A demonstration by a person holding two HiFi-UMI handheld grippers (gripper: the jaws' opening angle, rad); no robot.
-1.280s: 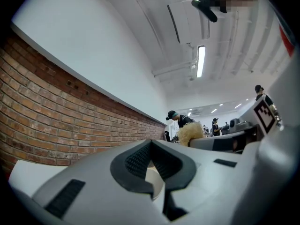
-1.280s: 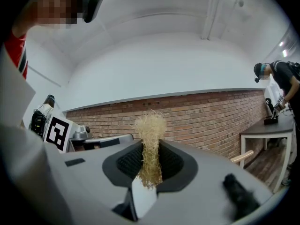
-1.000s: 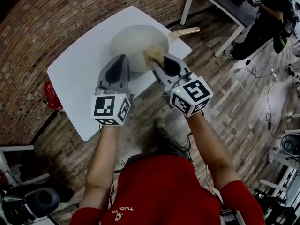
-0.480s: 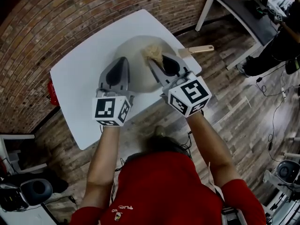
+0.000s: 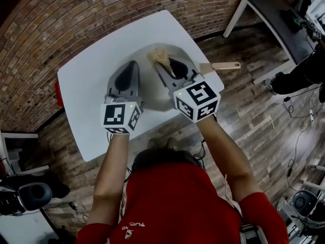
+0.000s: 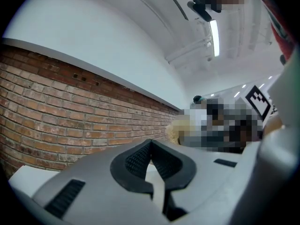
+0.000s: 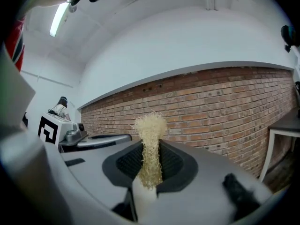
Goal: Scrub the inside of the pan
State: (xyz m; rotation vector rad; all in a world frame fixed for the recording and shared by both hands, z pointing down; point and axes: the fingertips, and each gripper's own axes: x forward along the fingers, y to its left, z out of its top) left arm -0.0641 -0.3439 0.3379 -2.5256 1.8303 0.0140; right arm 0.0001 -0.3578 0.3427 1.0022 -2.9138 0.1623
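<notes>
In the head view a round grey pan (image 5: 151, 91) with a wooden handle (image 5: 223, 65) lies on the white table (image 5: 86, 85). My right gripper (image 5: 161, 65) is shut on a tan fibrous scrubber (image 5: 159, 56), held over the pan's far side. In the right gripper view the scrubber (image 7: 150, 139) stands up between the pads, with brick wall behind it. My left gripper (image 5: 133, 64) is over the pan's left edge, and in its own view the left gripper (image 6: 150, 146) is shut with nothing in it. Both grippers hide much of the pan.
The table stands against a brick wall (image 5: 76, 19) on a wooden floor. A red object (image 5: 57, 93) sits by the table's left edge. A dark table (image 5: 269, 14) and a person (image 5: 304, 70) are at the upper right, and a chair (image 5: 30, 197) at the lower left.
The head view has shifted, so table and pan sit lower and further right. The right gripper with the scrubber moved from the pan's right part toward its far rim. The left gripper kept its place.
</notes>
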